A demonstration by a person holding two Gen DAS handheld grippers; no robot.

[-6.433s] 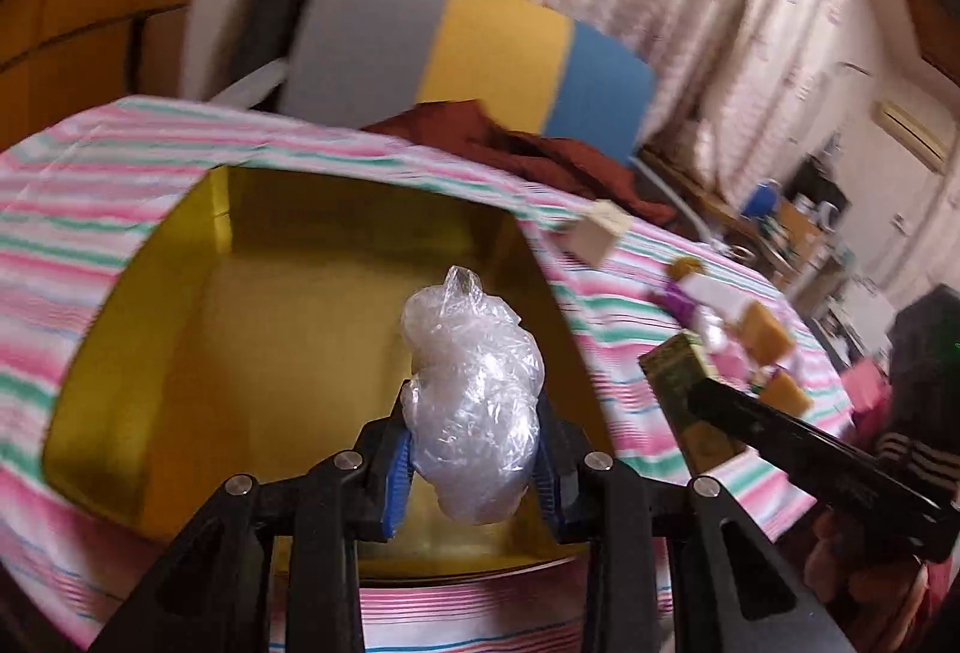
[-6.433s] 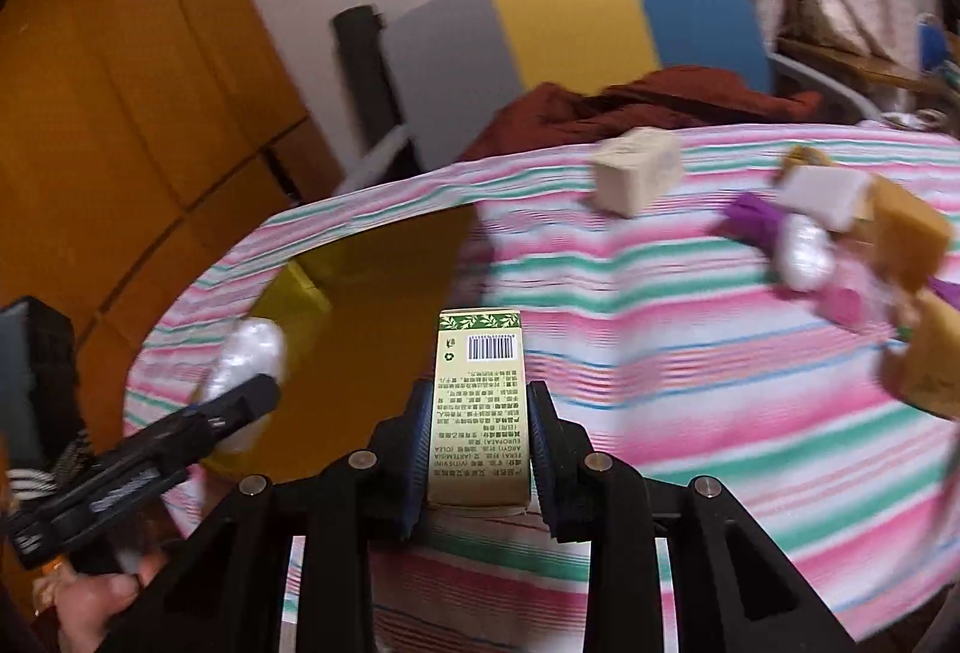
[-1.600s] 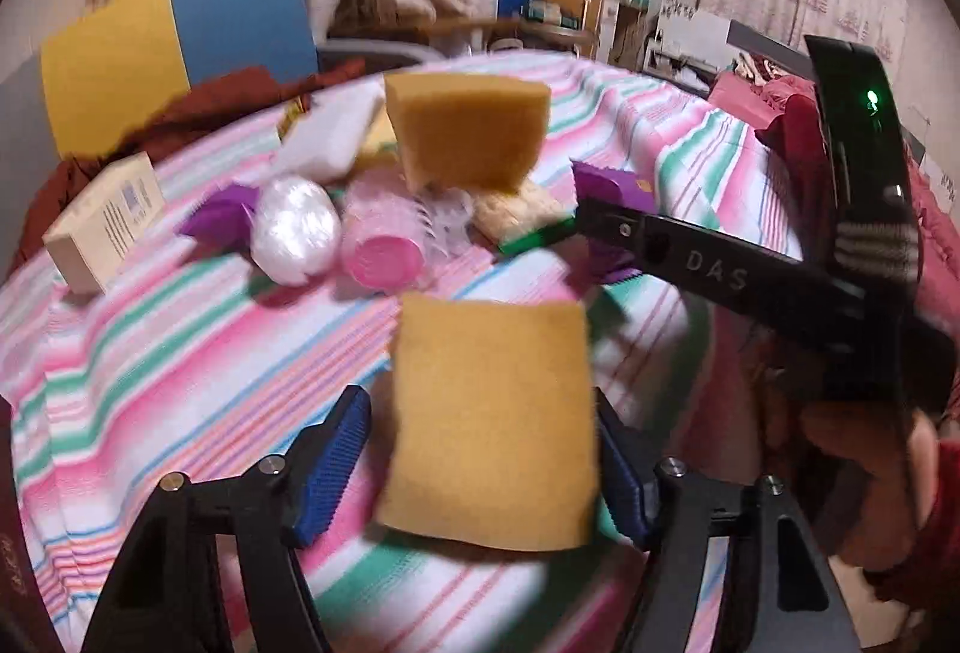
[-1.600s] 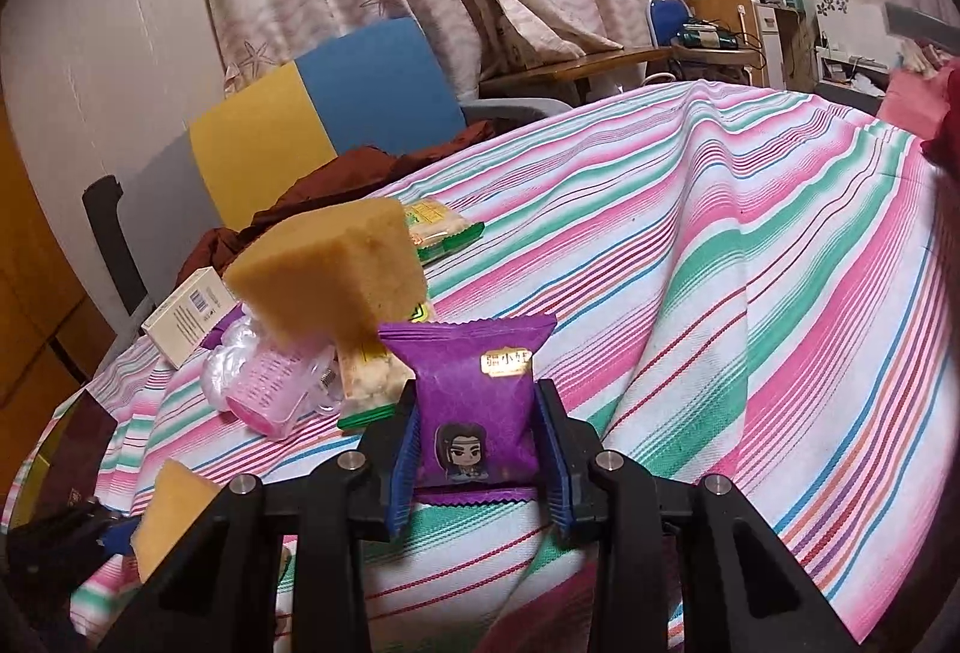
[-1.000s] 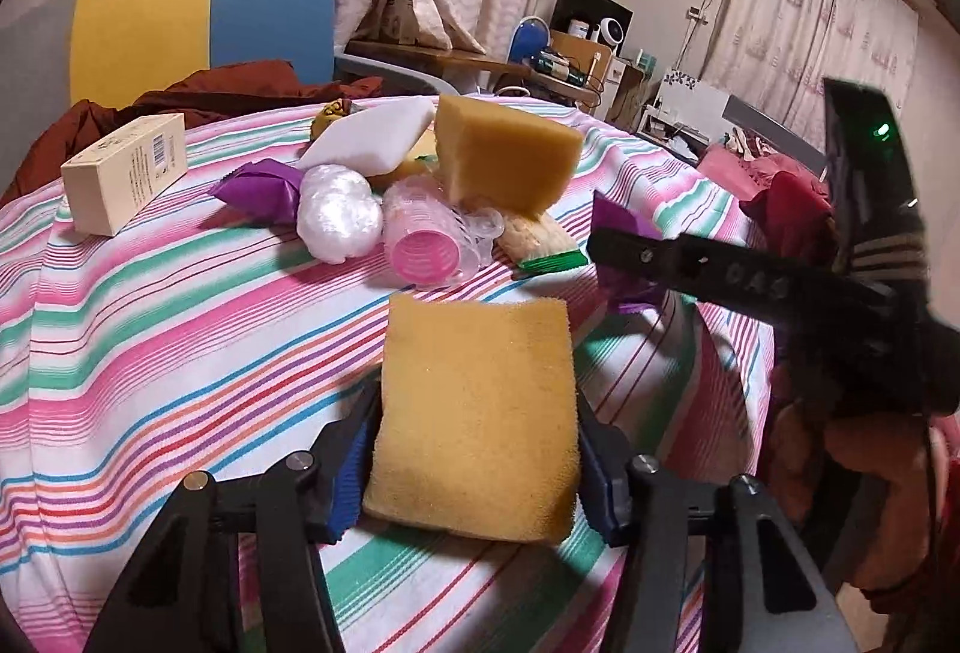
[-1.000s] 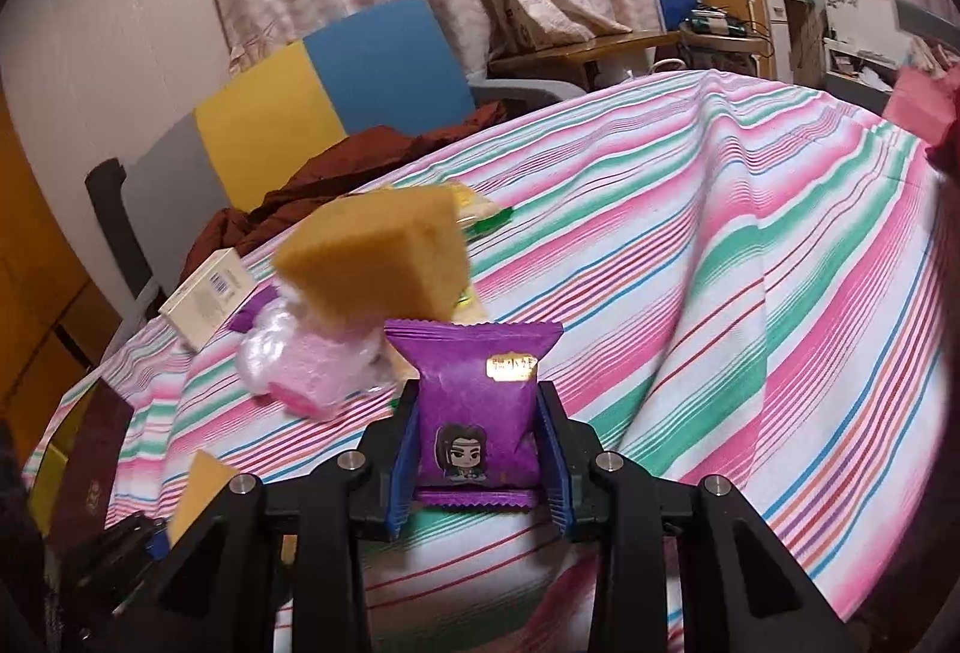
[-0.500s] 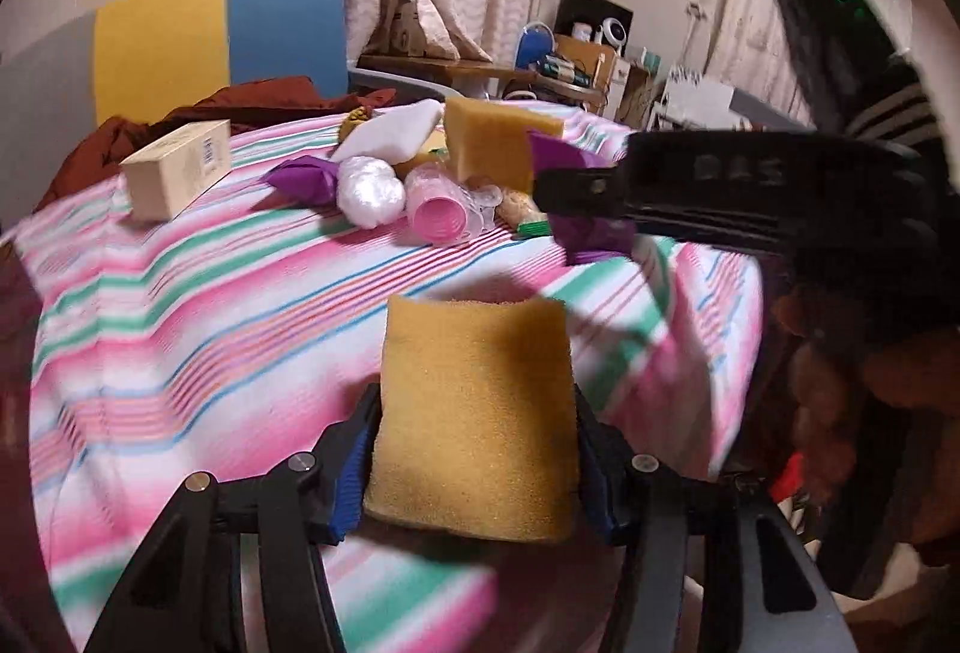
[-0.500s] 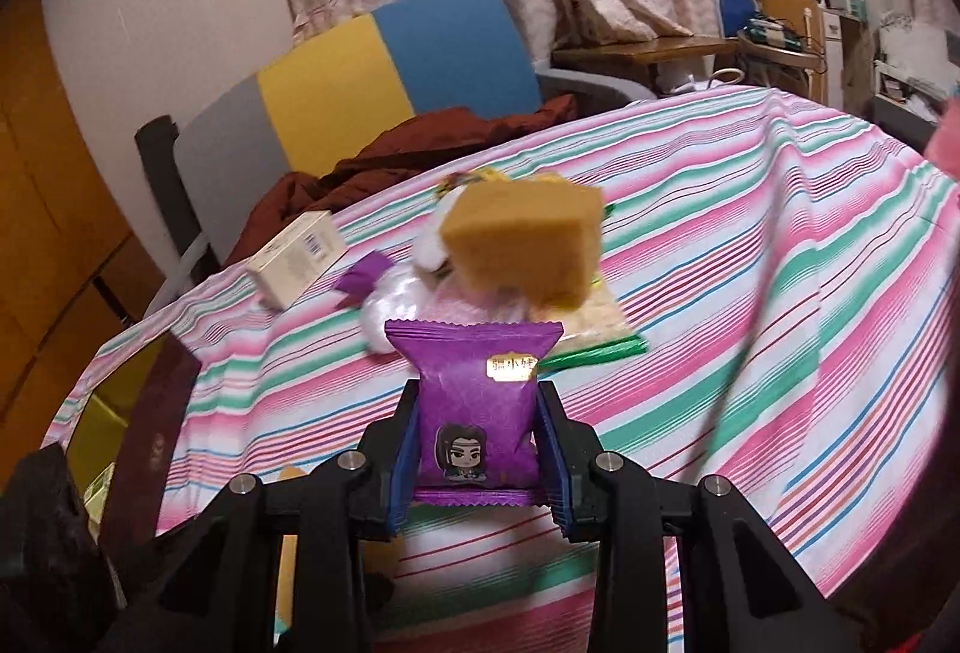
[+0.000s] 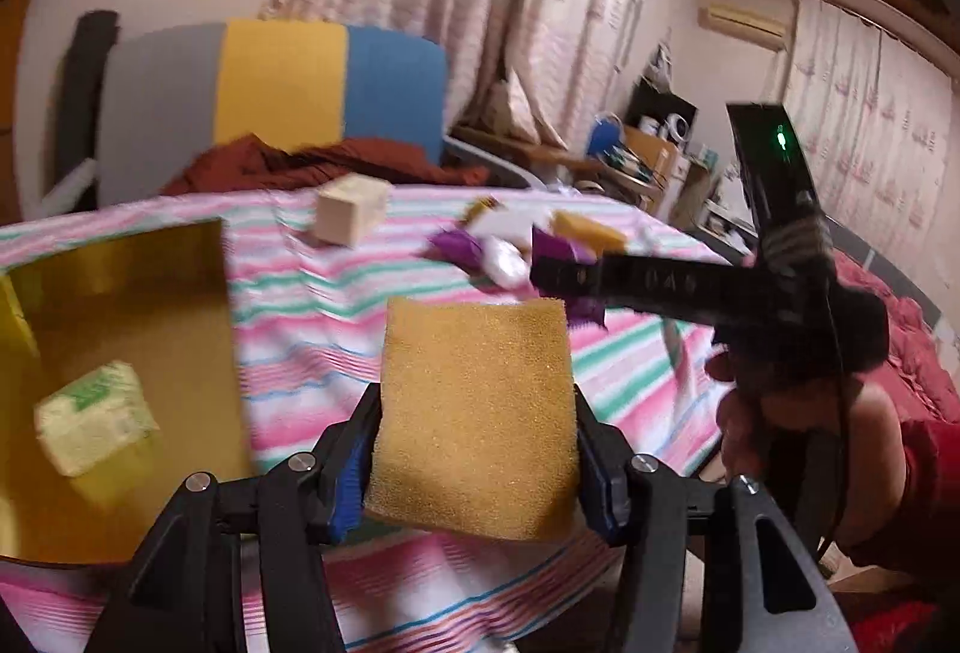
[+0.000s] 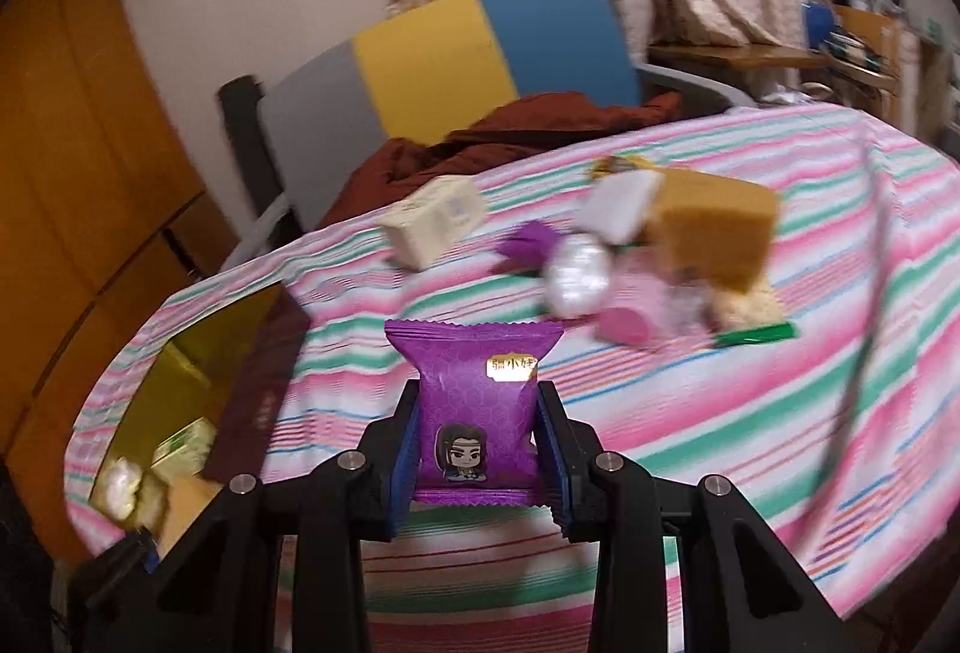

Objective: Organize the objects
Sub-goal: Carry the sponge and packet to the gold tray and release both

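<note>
Change: both grippers have swung from the pile toward the gold box (image 9: 120,293), which has come into view on the left of both wrist views.
Left gripper (image 9: 474,449): jaws clamped on the yellow sponge (image 9: 474,413), upright between the blue pads, above the striped tablecloth (image 9: 336,317) just right of the box's edge.
Right gripper (image 10: 477,458): pinched tight on the purple snack packet (image 10: 474,401), its top sticking up past the fingertips.
Box: open, a green-printed carton (image 9: 96,425) lying inside, bare gold floor around it.
Pile: cream carton (image 10: 435,227), sponge block (image 10: 711,233), pink roll (image 10: 627,320), well apart from the box.
</note>
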